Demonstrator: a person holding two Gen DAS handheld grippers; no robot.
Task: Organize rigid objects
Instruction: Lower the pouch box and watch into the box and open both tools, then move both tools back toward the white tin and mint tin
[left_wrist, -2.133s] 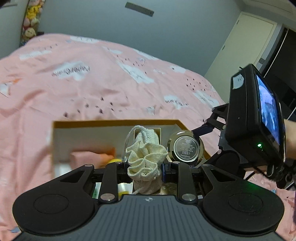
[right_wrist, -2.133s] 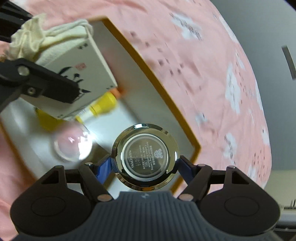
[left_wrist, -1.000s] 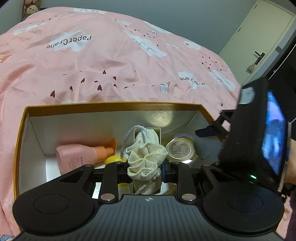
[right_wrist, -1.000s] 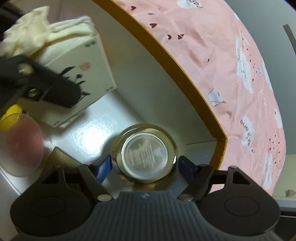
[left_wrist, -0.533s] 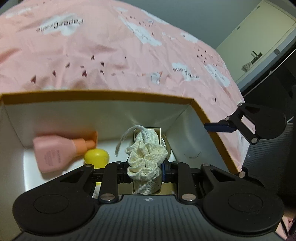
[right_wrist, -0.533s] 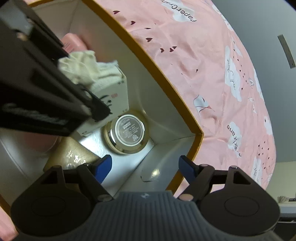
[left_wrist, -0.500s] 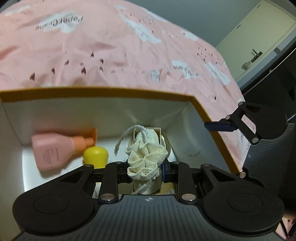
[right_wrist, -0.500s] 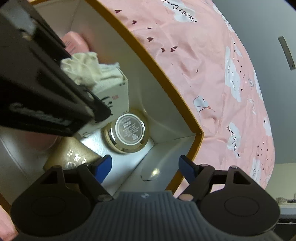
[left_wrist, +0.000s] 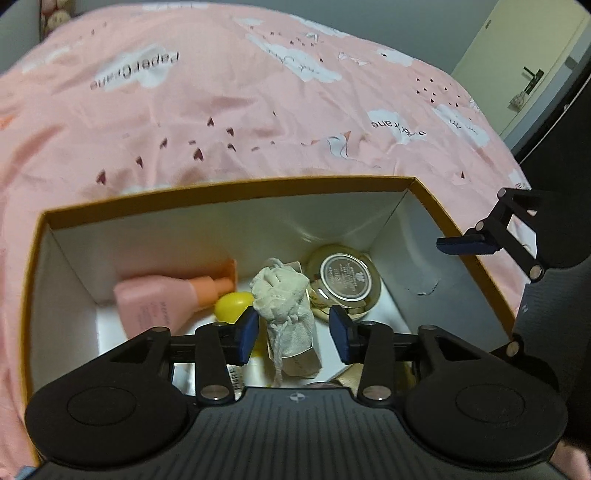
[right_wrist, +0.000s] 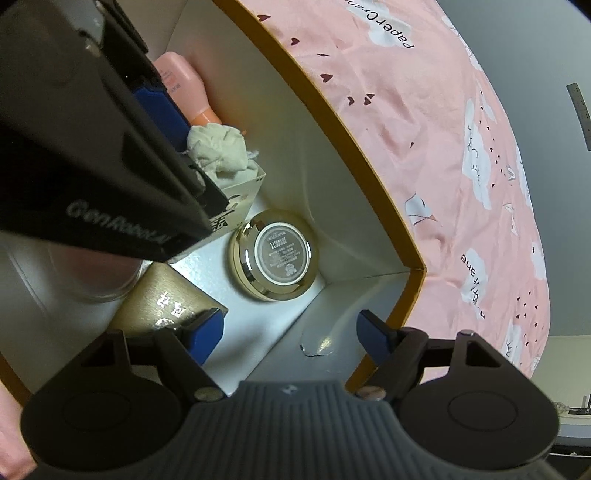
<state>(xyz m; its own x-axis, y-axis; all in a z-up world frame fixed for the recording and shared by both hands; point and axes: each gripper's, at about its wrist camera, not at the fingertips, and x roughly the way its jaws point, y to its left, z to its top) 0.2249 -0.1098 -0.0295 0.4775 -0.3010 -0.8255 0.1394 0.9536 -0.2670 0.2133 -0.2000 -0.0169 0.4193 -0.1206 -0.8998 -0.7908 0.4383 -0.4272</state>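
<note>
Released since the earlier frames, the cloth pouch (left_wrist: 286, 314) now lies in the box (left_wrist: 221, 192) beside the gold jar (left_wrist: 345, 282), both the left hand-held gripper (left_wrist: 293, 334) and right hand-held gripper (right_wrist: 291, 334) are seen spread empty, so withdrawal for another item is judged next.

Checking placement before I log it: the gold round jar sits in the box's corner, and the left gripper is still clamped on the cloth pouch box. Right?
Not quite. The gold round jar does sit in the box corner, but the left gripper is open; its fingers stand apart from the cloth pouch box, as the left wrist view shows.
</note>
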